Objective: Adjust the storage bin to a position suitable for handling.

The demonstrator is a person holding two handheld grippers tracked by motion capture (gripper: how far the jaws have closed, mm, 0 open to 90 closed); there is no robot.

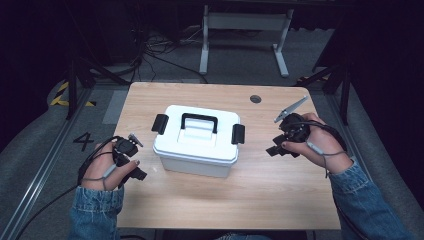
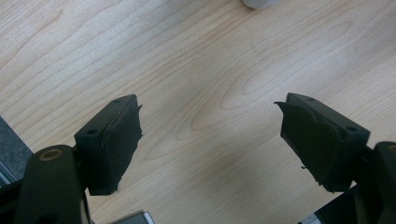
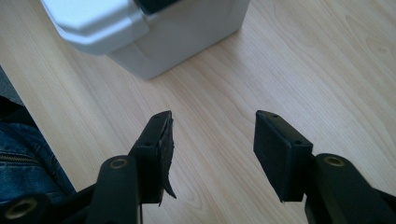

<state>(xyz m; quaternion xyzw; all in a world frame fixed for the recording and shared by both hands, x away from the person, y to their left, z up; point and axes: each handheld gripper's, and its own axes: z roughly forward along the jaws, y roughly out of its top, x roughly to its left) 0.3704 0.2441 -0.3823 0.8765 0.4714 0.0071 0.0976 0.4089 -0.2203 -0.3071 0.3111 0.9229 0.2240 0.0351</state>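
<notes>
High view: both grippers, left (image 1: 136, 170) and right (image 1: 274, 148), flank the latched box (image 1: 197, 140), jaws apart (a one-sided pull could skid it).

A person wears blue denim sleeves with folded cuffs on both forearms. Each hand holds a black gripper: the left gripper (image 1: 141, 175) trails a grey cable, and the right gripper (image 1: 272, 151) carries a grey three-cornered plate on top. Each has 2 black blocky jaws with frayed pads, small screw holes, and brass-coloured pivot bushings.
</notes>
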